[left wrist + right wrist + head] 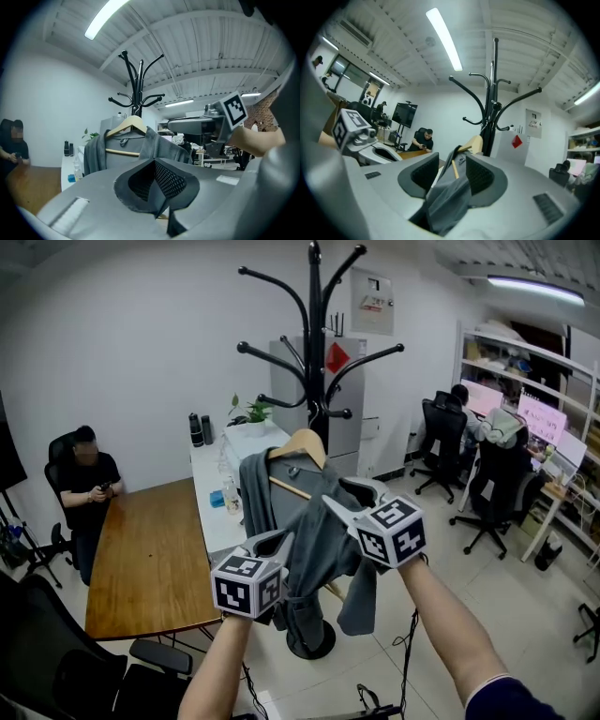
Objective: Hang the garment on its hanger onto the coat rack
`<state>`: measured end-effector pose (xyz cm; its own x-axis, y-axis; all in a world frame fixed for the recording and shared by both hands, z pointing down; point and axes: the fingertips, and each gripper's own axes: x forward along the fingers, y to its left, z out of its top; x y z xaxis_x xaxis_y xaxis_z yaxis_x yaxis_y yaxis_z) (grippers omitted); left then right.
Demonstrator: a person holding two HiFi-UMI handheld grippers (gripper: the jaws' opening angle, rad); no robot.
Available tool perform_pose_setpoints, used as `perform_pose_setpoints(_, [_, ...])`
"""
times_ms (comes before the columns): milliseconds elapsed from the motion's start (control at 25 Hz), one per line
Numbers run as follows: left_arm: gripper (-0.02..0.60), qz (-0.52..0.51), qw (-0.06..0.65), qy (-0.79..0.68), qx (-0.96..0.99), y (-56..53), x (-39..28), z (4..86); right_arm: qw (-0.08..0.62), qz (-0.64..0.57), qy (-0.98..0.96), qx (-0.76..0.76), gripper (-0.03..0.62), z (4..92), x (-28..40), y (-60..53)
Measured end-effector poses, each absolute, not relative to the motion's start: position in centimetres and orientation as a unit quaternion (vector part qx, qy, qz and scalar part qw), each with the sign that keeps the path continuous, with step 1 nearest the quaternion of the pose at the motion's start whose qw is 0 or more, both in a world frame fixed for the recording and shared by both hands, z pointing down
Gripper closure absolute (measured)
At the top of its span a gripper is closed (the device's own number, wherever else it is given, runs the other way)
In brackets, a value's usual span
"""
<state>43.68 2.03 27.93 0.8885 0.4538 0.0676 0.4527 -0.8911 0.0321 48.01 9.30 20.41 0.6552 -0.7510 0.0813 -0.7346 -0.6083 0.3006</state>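
Right tongs [452, 171] are clamped on a bunch of the grey garment [445, 201], and the wooden bar of the hanger [474, 144] runs between the pads as well. Left tongs [157, 180] are pinched closed, tips meeting. I cannot tell whether any cloth is caught there, though from the head view they touch the garment's near edge.

I see the garment draped on the hanger and held up in the air in front of the black coat rack [316, 352], its tail hanging down between the two forearms. The hanger's top sits right against the rack's post, just under the lowest arms; its hook is hidden from me. Off to the left stands a brown wooden surface [150, 559] with a person [89, 474] seated at its far side.
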Motion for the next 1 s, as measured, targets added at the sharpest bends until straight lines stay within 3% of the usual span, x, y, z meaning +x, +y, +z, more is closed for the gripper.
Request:
perform_pose_setpoints(120, [0.581,0.052,0.019,0.233,0.971,2.6,42.7,30.1,0.108,-0.016,-0.455,0.884,0.43,23.7,44.2,10.0])
perform_pose_setpoints(160, [0.581,0.06,0.018,0.234,0.97,3.0,42.3,30.9,0.093,-0.007,-0.463,0.881,0.465,25.1,43.3,10.2])
perform_pose_setpoints(200, [0.581,0.066,0.017,0.235,0.97,3.3,42.0,31.6,0.078,0.005,-0.471,0.879,0.542,26.6,42.7,10.4])
perform_pose_setpoints(280, [0.581,0.073,0.018,0.236,0.969,3.9,41.3,32.7,0.046,0.028,-0.487,0.872,0.546,29.4,41.7,10.6])
perform_pose_setpoints(360, [0.581,0.074,0.026,0.235,0.969,4.4,40.8,33.4,0.022,0.043,-0.5,0.865,0.594,31.3,41.0,10.8])
perform_pose_setpoints(1000, [0.581,0.087,0.051,0.232,0.967,6.2,38.5,35.7,-0.019,0.062,-0.537,0.841,0.594,33.6,38.7,11.1])
